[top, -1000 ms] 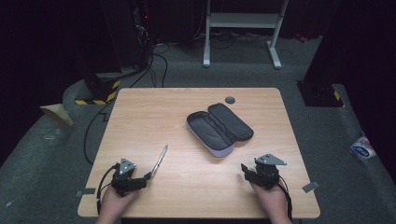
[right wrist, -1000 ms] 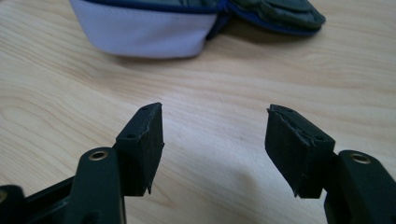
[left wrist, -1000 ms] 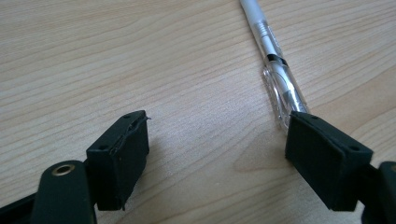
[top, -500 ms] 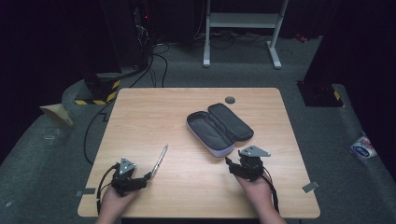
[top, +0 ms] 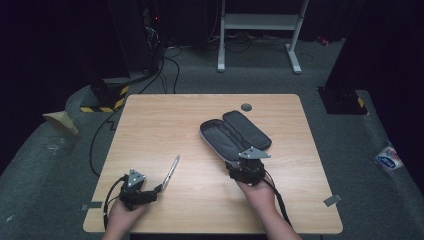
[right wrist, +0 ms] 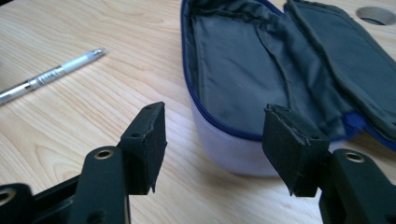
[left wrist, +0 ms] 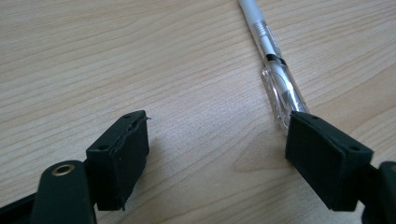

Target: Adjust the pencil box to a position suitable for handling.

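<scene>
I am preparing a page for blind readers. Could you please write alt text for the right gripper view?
An open, empty dark pencil case with a blue zipper lies on a wooden table, just beyond the open black jaws of the right hand-held gripper. A silver pen lies at the left.

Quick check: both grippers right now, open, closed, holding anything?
Left gripper: open, holding nothing; the pen lies by one of its jaws.
Right gripper: open, empty, facing the near end of the open pencil case.

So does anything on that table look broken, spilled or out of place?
Nothing stands out. The pencil case lies open and empty on the table, the pen lies loose beside the left gripper, and nothing looks spilled or damaged.
</scene>
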`<state>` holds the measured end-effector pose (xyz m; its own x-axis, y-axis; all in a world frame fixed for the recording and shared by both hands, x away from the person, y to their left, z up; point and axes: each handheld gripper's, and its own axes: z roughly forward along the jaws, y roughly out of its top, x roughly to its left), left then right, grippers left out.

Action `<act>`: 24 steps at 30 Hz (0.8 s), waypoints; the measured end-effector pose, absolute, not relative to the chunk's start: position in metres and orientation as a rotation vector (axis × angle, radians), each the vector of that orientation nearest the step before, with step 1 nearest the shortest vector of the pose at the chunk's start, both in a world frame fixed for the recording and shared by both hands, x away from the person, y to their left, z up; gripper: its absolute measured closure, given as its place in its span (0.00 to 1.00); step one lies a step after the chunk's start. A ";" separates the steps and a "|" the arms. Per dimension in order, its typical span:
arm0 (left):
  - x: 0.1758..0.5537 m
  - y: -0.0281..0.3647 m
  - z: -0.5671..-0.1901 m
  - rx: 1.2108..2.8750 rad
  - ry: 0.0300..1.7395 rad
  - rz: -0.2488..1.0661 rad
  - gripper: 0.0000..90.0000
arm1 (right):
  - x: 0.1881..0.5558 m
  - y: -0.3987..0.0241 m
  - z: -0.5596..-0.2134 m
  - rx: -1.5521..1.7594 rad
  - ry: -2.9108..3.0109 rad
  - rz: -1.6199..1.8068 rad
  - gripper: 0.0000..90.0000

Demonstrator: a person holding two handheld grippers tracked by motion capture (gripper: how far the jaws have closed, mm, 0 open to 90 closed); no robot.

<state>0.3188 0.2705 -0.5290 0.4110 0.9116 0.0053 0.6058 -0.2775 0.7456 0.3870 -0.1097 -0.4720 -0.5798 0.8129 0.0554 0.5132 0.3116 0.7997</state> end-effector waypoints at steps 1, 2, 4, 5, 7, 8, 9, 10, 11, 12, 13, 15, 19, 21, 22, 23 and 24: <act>0.319 0.271 -0.529 1.996 1.286 0.582 0.24 | 0.387 -0.110 -0.472 1.186 2.225 1.155 0.44; 0.319 0.271 -0.529 1.996 1.286 0.582 0.24 | 0.390 -0.105 -0.472 1.186 2.229 1.161 0.45; 0.319 0.270 -0.529 1.996 1.286 0.582 0.24 | 0.392 -0.102 -0.472 1.188 2.233 1.165 0.45; 0.319 0.271 -0.529 1.996 1.286 0.582 0.24 | 0.396 -0.098 -0.471 1.180 2.238 1.173 0.45; 0.319 0.271 -0.529 1.996 1.286 0.582 0.24 | 0.399 -0.093 -0.471 1.173 2.239 1.173 0.46; 0.319 0.271 -0.529 1.996 1.286 0.582 0.24 | 0.399 -0.093 -0.471 1.173 2.239 1.173 0.46; 0.319 0.270 -0.529 1.997 1.286 0.579 0.24 | 0.401 -0.091 -0.471 1.177 2.236 1.176 0.46; 0.319 0.271 -0.529 1.999 1.285 0.580 0.24 | 0.405 -0.087 -0.472 1.180 2.237 1.167 0.47; 0.319 0.270 -0.529 1.997 1.286 0.578 0.24 | 0.407 -0.085 -0.472 1.178 2.239 1.160 0.48; 0.319 0.270 -0.529 1.998 1.285 0.577 0.24 | 0.407 -0.085 -0.472 1.178 2.239 1.160 0.48; 0.319 0.270 -0.529 1.996 1.283 0.578 0.24 | 0.410 -0.081 -0.473 1.173 2.240 1.158 0.50; 0.319 0.270 -0.529 1.998 1.283 0.578 0.24 | 0.412 -0.078 -0.474 1.171 2.237 1.149 0.51; 0.319 0.270 -0.529 1.997 1.284 0.576 0.24 | 0.414 -0.074 -0.476 1.161 2.235 1.141 0.56; 0.319 0.270 -0.529 1.996 1.281 0.575 0.24 | 0.416 -0.072 -0.478 1.150 2.238 1.148 0.60; 0.319 0.270 -0.529 1.996 1.281 0.575 0.24 | 0.416 -0.072 -0.478 1.150 2.238 1.148 0.60; 0.319 0.270 -0.529 1.997 1.281 0.575 0.24 | 0.417 -0.070 -0.480 1.140 2.245 1.134 0.65; 0.319 0.270 -0.529 1.997 1.281 0.575 0.24 | 0.417 -0.070 -0.480 1.140 2.245 1.134 0.65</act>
